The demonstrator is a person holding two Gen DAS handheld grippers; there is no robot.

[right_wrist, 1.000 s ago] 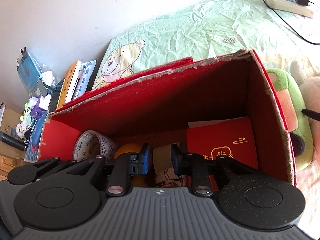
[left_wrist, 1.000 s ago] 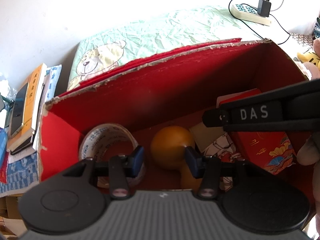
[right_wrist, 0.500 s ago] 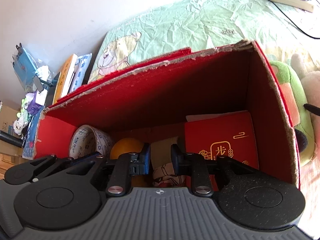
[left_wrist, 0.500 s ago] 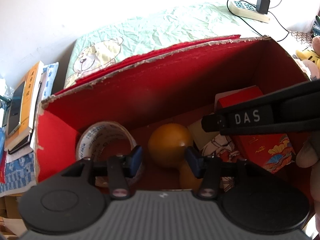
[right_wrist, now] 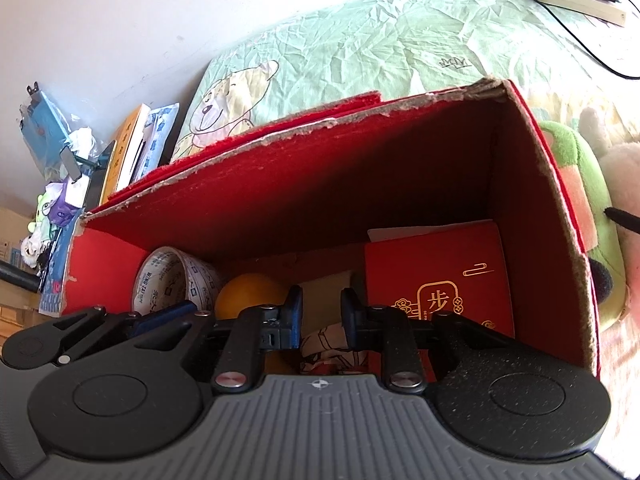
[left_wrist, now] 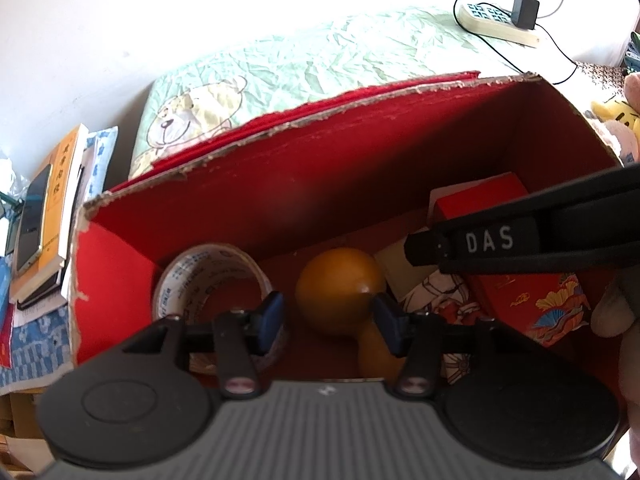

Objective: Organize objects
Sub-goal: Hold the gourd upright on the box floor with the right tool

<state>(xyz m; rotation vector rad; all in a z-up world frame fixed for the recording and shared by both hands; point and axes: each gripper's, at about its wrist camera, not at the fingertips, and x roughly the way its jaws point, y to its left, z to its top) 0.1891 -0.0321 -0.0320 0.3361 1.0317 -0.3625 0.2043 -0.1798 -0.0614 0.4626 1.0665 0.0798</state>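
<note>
A red cardboard box [left_wrist: 320, 120] stands open on the bed. Inside lie a tape roll [left_wrist: 208, 276], an orange [left_wrist: 336, 292], a beige block [left_wrist: 396, 272], a patterned packet [left_wrist: 436, 300] and a red gift box [left_wrist: 520, 292]. My left gripper [left_wrist: 328, 320] hovers open over the orange, its pads clear of it. My right gripper [right_wrist: 320, 316] hangs over the patterned packet [right_wrist: 332, 344] with a narrow gap and nothing between the pads. Its black side marked DAS crosses the left wrist view. The right wrist view also shows the tape roll [right_wrist: 172, 280], orange [right_wrist: 248, 292] and gift box [right_wrist: 436, 276].
The box sits on a green bear-print sheet [left_wrist: 320, 60]. A power strip [left_wrist: 496, 24] with a charger lies at the far right. Stacked books [left_wrist: 52, 200] stand left of the box, and plush toys [right_wrist: 580, 200] press against its right wall. A hand [left_wrist: 612, 312] shows at the right edge.
The left jaws stand slightly wider than a second ago. Both grippers have stayed where they were above the box.
</note>
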